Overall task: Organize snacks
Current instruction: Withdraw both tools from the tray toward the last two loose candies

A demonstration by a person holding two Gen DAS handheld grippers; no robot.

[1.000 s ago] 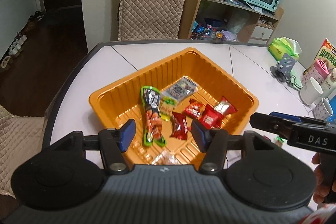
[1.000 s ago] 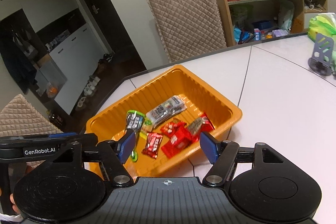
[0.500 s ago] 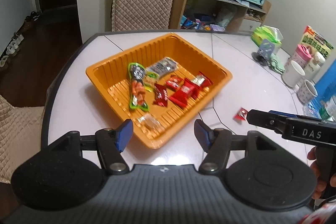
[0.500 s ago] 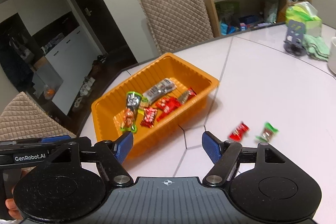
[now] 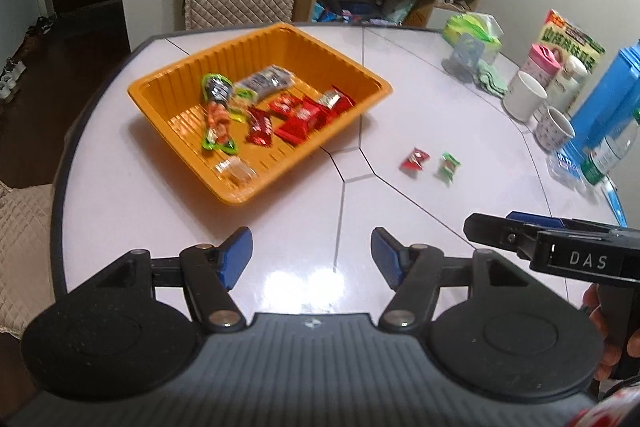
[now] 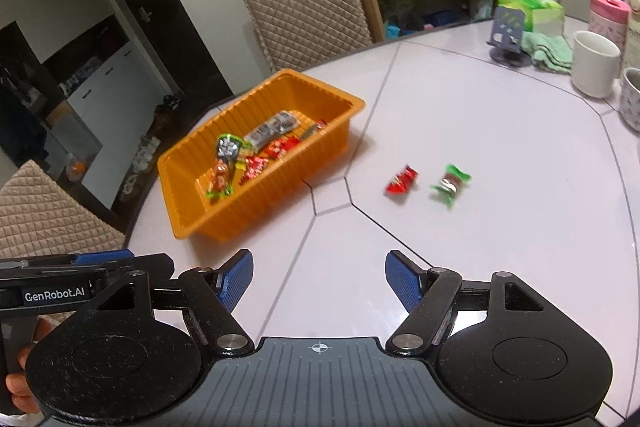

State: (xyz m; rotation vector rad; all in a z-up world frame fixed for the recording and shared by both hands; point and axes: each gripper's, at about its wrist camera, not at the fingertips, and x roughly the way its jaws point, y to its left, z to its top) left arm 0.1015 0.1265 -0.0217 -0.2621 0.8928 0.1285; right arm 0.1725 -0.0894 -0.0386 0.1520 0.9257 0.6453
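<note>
On the table (image 5: 280, 227), by item:
orange tray (image 5: 180, 83): filled with snacks
red candy (image 6: 401, 179), green candy (image 6: 450, 183): left outside, side by side
left gripper (image 5: 311, 254), right gripper (image 6: 319, 281): both spread wide, nothing held

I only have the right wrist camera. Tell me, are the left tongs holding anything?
Observer: No. The left tongs are open and empty, above the white table.
Operator: The near wall of the orange plastic tray hides its closest corner from me. Is anything in there?
Observer: Yes, a small clear-wrapped snack lies on the tray floor in that corner.
Operator: What stands past the white mug on my right?
Observer: A tall blue box, outside your frame.
</note>
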